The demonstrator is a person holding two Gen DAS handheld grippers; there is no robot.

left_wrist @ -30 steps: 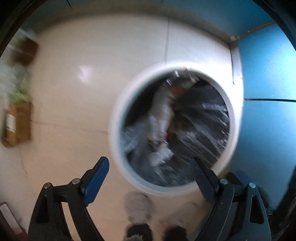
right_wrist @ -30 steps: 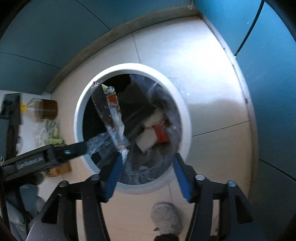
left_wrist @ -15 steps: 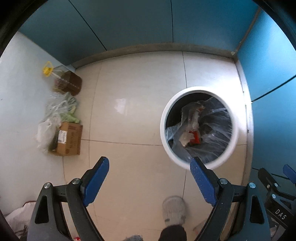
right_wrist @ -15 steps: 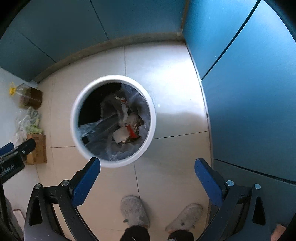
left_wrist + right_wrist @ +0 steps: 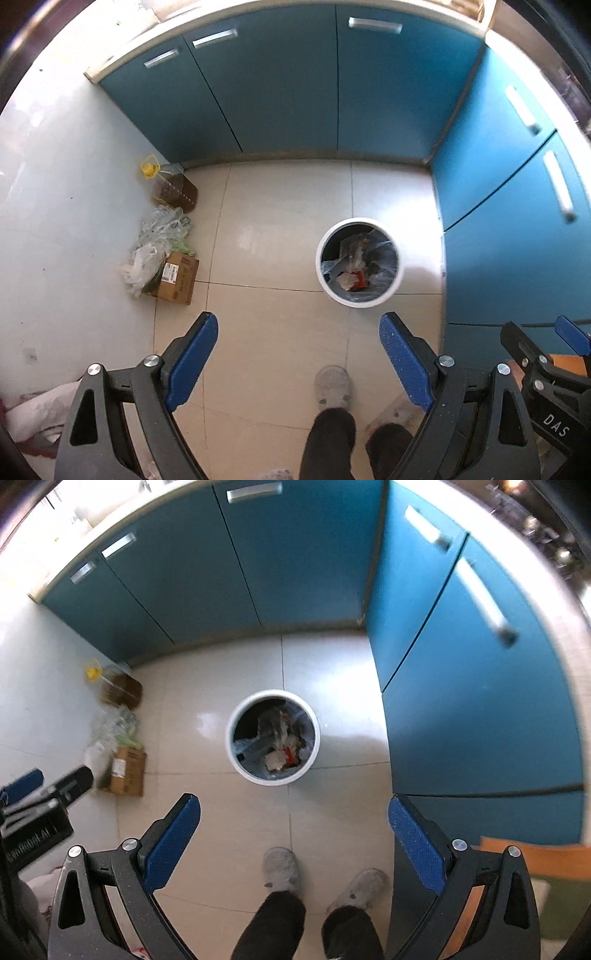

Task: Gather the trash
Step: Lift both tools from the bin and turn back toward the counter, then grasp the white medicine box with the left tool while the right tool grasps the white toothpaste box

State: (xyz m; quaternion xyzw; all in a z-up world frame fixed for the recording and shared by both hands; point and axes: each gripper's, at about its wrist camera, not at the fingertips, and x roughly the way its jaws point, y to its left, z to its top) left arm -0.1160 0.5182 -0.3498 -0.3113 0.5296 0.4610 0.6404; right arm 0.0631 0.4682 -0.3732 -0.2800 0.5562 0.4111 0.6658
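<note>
Now both my tongs point steeply down at the floor [image 5: 280, 332], and both stand wide with nothing between the blue pads. My left tongs [image 5: 299, 354] frame bare tile and my grey slipper [image 5: 332, 386]; my right tongs [image 5: 293, 836] frame both slippers and the dark trouser legs [image 5: 273, 923] above them. The right jaws have just been opening, and no scrap hangs from them.

The bin [image 5: 359, 263], white and round with a clear liner, stands on the tiles by the blue cabinets [image 5: 295, 85]. In the left view it sits at about two o'clock from the gap of my tongs; in the right view it is at twelve o'clock, straight ahead of the gap. Inside it lies the trash [image 5: 280, 749]: crumpled clear wrapping, something white and a red bit near the middle. It is too small to sort further.

At ten o'clock in the left view, along the pale wall, a box [image 5: 175, 277] rests on the floor with plastic bags [image 5: 151, 247] heaped against it, touching. Just beyond them stands an oil jug [image 5: 171, 188] with a yellow cap, in the corner where the wall meets the cabinets.

My right tongs' black frame shows at the left view's four o'clock edge, and my left tongs' frame at the right view's nine o'clock edge. An orange-brown surface [image 5: 535, 856] shows behind my right tongs' outer finger.
</note>
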